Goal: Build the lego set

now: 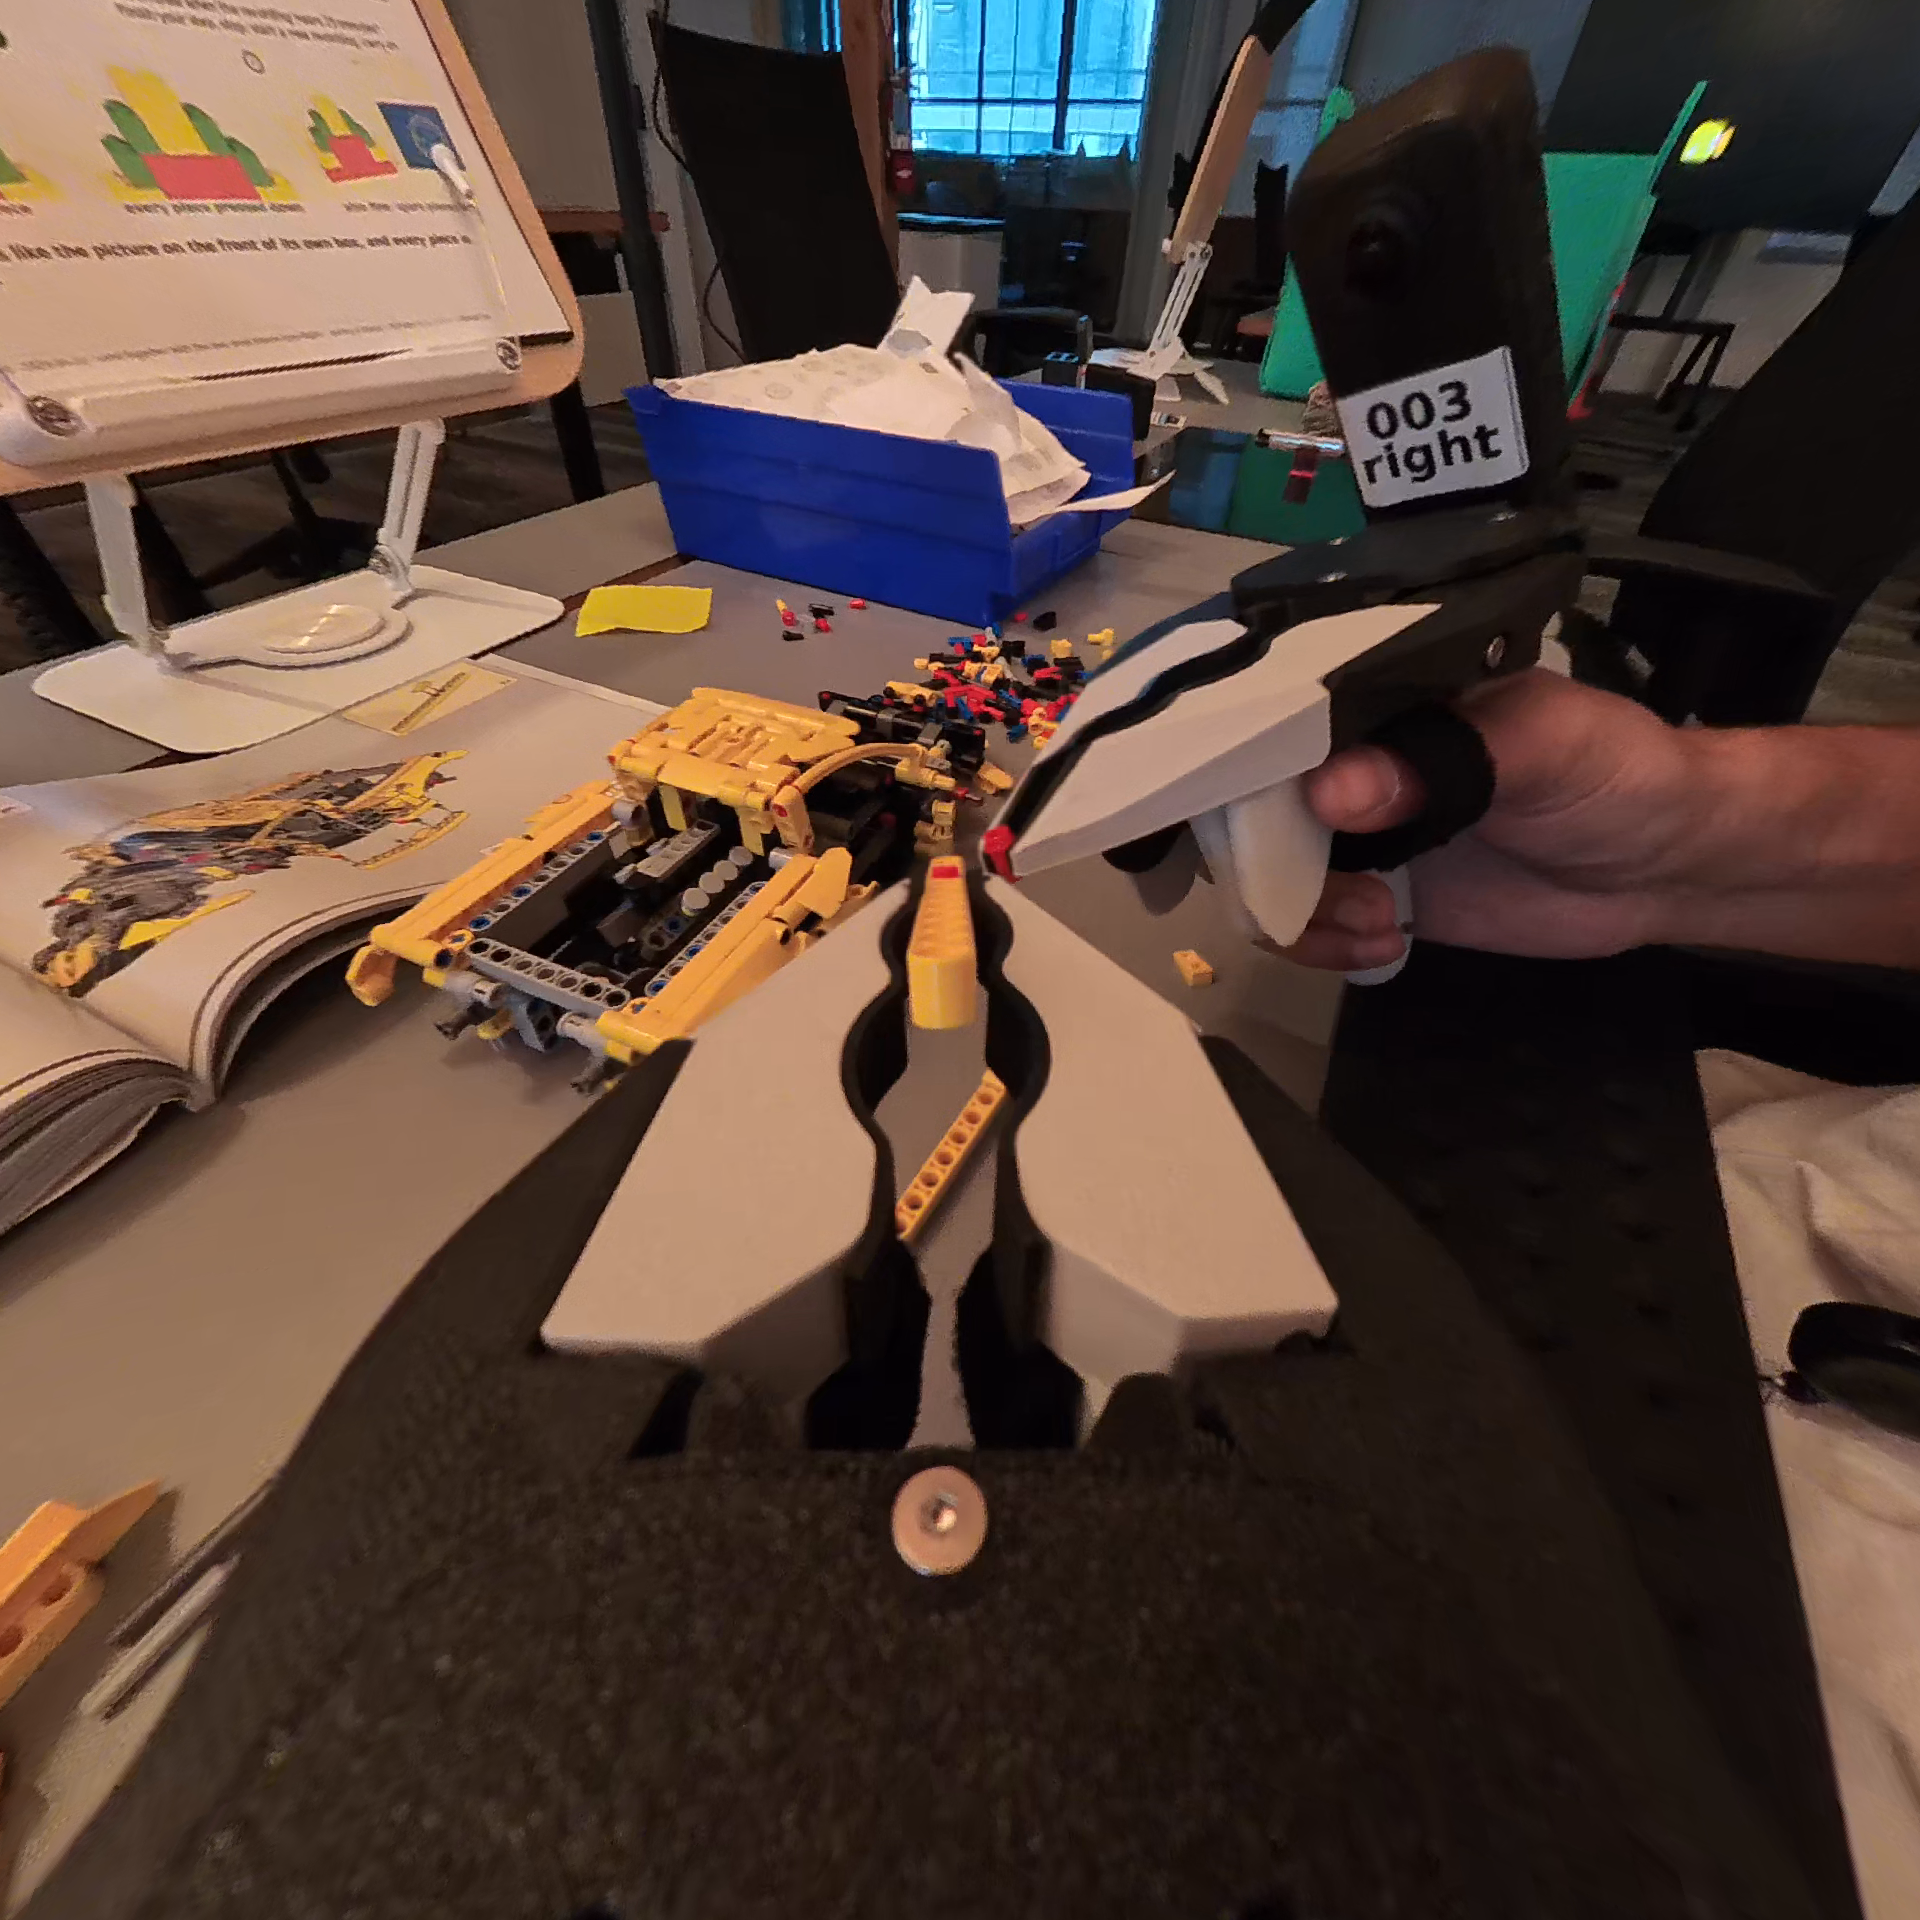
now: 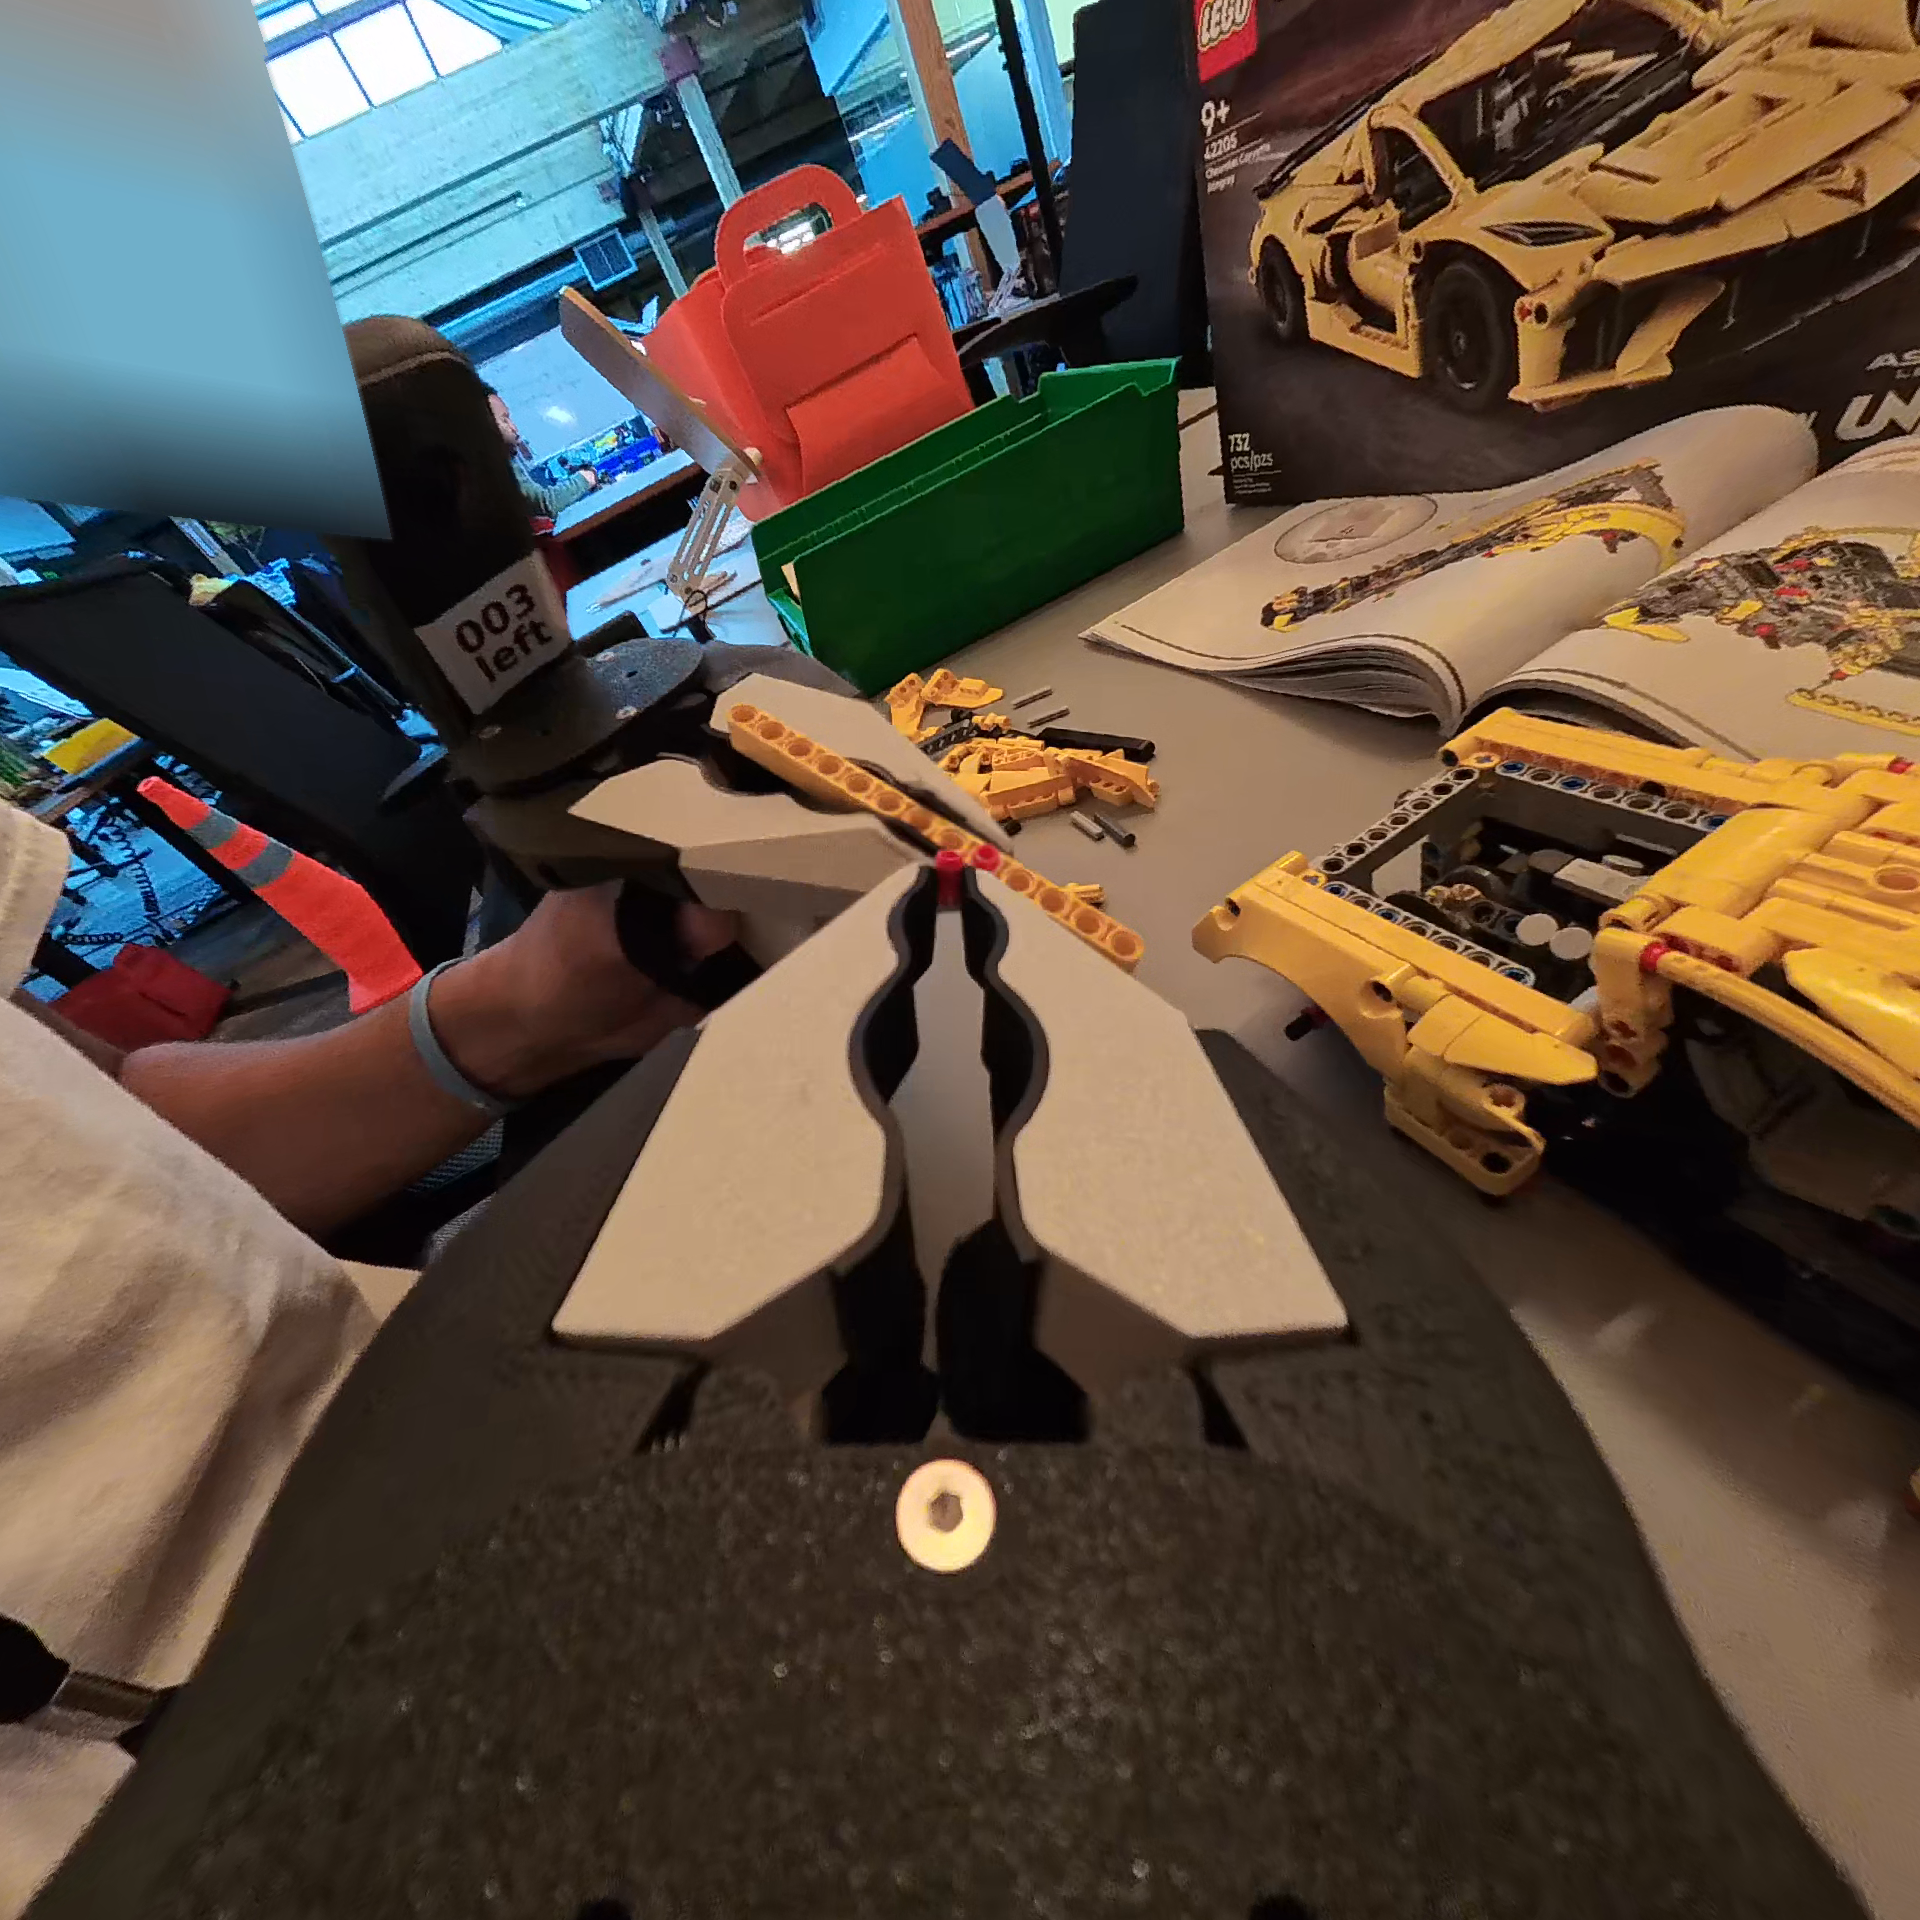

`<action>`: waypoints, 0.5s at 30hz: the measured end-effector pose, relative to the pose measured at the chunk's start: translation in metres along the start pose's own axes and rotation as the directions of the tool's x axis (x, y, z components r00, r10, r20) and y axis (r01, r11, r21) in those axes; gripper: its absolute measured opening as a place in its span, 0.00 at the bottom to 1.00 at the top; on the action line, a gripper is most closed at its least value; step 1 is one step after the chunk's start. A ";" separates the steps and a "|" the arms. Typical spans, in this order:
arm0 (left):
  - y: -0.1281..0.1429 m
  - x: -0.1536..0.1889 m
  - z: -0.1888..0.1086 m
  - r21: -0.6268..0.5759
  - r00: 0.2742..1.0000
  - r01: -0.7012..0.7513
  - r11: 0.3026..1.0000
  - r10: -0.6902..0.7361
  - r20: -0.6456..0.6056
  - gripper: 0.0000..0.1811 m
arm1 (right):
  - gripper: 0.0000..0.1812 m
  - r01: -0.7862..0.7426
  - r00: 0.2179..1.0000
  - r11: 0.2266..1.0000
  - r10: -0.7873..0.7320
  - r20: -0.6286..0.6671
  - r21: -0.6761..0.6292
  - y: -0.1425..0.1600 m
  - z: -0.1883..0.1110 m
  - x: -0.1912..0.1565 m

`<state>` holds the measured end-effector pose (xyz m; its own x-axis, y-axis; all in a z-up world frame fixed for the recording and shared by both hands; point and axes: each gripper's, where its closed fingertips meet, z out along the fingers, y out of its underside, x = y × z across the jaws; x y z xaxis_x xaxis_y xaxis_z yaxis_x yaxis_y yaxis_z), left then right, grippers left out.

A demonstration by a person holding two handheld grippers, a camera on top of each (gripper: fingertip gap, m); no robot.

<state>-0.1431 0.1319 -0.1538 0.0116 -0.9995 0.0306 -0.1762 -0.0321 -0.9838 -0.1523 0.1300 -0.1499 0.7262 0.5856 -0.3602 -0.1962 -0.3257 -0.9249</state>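
Observation:
My left gripper (image 1: 943,902) is shut on a long yellow holed beam (image 1: 940,961), held above the table and pointing away from the camera. A small red pin (image 1: 943,871) sits in the beam near its far end. My right gripper (image 1: 1003,854) comes in from the right, shut on another red pin (image 1: 995,844) right beside the beam's end. In the right wrist view the right gripper (image 2: 951,875) pinches the red pin (image 2: 948,860) against the beam (image 2: 1060,899), which the left gripper (image 2: 935,821) holds. The half-built yellow car (image 1: 675,883) (image 2: 1558,935) lies on the table.
An open instruction booklet (image 1: 208,862) (image 2: 1455,623) lies by the car. Small loose pieces (image 1: 997,686) and yellow parts (image 2: 1029,769) are scattered behind. A blue bin (image 1: 862,499), a green bin (image 2: 977,520), the set's box (image 2: 1558,208) and a sheet on a stand (image 1: 260,208) ring the table. The tips of both grippers are at nearly the same place.

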 end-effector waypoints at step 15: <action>0.021 -0.011 0.004 -0.091 0.999 0.040 0.995 -0.039 0.013 0.04 | 0.02 0.381 0.877 0.731 -0.479 -0.028 -0.566 0.081 -0.150 0.125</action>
<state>-0.1434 0.1424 -0.1756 0.0316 -0.9973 0.0669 -0.2646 -0.0729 -0.9616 0.0215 0.0662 -0.2516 0.7497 0.6488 0.1304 0.5060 -0.4350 -0.7448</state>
